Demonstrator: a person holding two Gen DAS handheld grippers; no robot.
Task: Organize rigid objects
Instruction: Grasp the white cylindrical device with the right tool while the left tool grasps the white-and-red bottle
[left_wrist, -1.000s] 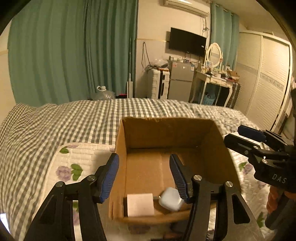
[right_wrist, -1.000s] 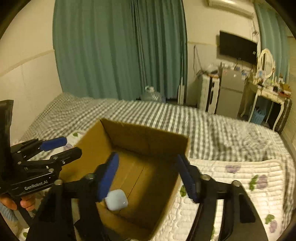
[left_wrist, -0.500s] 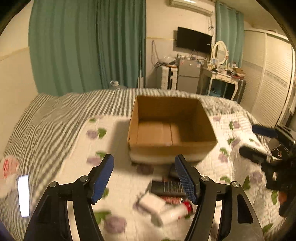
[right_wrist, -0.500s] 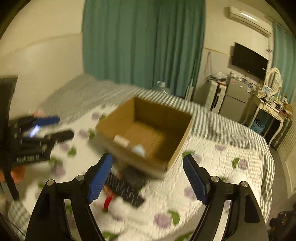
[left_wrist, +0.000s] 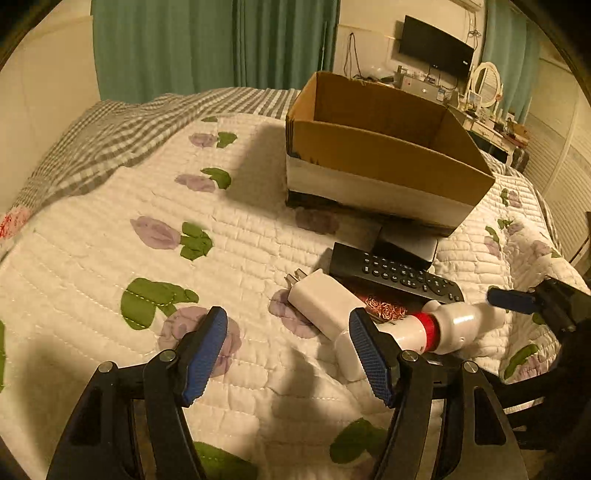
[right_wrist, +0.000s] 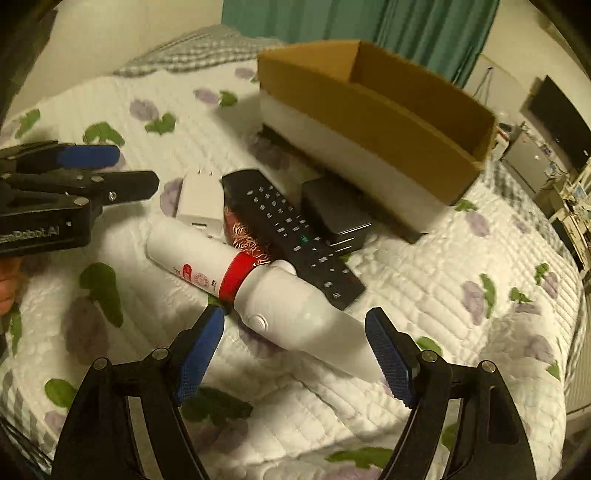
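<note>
An open cardboard box (left_wrist: 380, 155) stands on the quilted bed; it also shows in the right wrist view (right_wrist: 369, 110). In front of it lies a pile: a white charger (left_wrist: 319, 301), a black remote (left_wrist: 395, 275), a dark block (right_wrist: 334, 214), a red patterned item (right_wrist: 245, 236) and a white bottle with a red band (right_wrist: 266, 291). My left gripper (left_wrist: 290, 360) is open and empty, low over the quilt just left of the charger. My right gripper (right_wrist: 295, 360) is open, its jaws on either side of the bottle's white end without touching it.
The floral quilt (left_wrist: 110, 258) covers the bed, with a grey checked blanket (left_wrist: 110, 129) behind. Green curtains (left_wrist: 221, 40), a TV (left_wrist: 436, 46) and a dresser stand beyond the bed. The left gripper shows in the right wrist view (right_wrist: 110, 170).
Both grippers have pulled back from over the box and dropped low to the pile of objects in front of it. Both stay open.
</note>
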